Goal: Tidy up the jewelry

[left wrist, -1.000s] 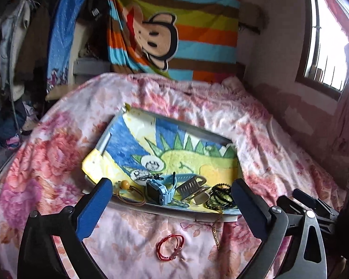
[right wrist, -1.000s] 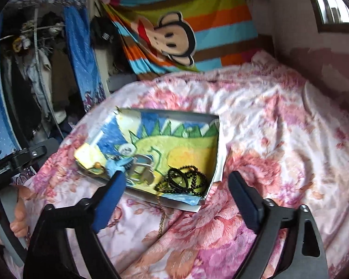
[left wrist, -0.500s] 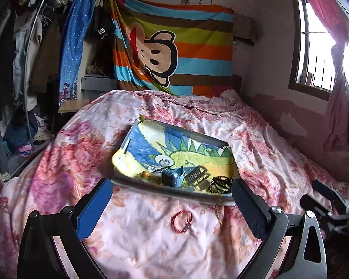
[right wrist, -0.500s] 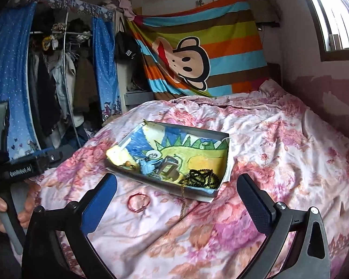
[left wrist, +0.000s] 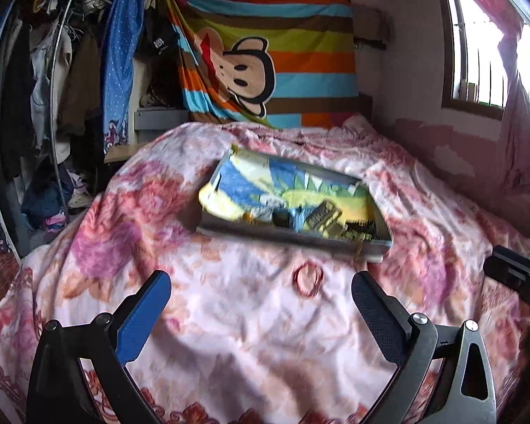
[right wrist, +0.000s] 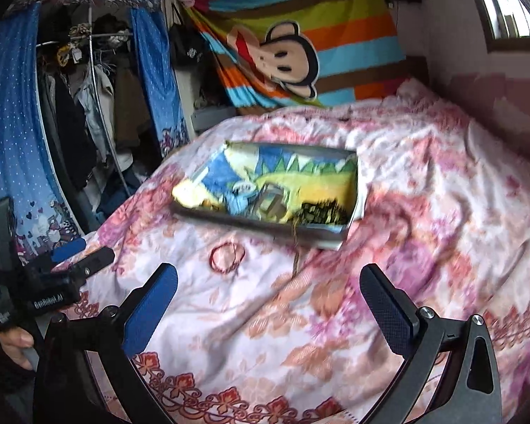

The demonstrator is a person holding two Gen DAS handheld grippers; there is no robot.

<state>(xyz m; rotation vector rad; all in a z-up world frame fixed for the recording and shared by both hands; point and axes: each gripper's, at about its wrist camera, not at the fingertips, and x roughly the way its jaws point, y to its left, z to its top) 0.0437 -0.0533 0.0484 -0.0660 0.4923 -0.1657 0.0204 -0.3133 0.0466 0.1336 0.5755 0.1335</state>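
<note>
Left gripper (left wrist: pixel 261 293): jaws spread wide, nothing between them, hovering over the floral bedspread (left wrist: pixel 229 335). Right gripper (right wrist: pixel 268 289): likewise wide apart and empty, its pads clear of everything

Task's thing, by my reading: red bracelet (left wrist: pixel 307 278), a thin loop lying flat on the bedspread, just short of the tray's near edge and apart from it. Roughly round, so no real long axis to line the jaws against; any approach angle should serve

Tray (left wrist: pixel 289 240), lined with a cartoon-print cloth, sits mid-bed. Near its front edge: a blue watch (right wrist: pixel 240 201), a metal clasp piece (right wrist: pixel 270 205), black beads (right wrist: pixel 321 213) at the right corner. All blurred, details uncertain. A thin gold chain (right wrist: pixel 295 247) hangs over the near rim onto the bedspread, to the right of the bracelet

Key relation: in the left wrist view the bracelet lies ahead and slightly right of the jaw midline. In the right wrist view the bracelet (right wrist: pixel 227 257) lies ahead and left of centre, while the chain sits nearly dead ahead. Judgement: left gripper is better lined up for the bracelet, right for the chain. Neither touches anything yet

Left gripper's body (right wrist: pixel 53 282) shows at the right view's left edge, a hand (right wrist: pixel 16 344) on its grip
</note>
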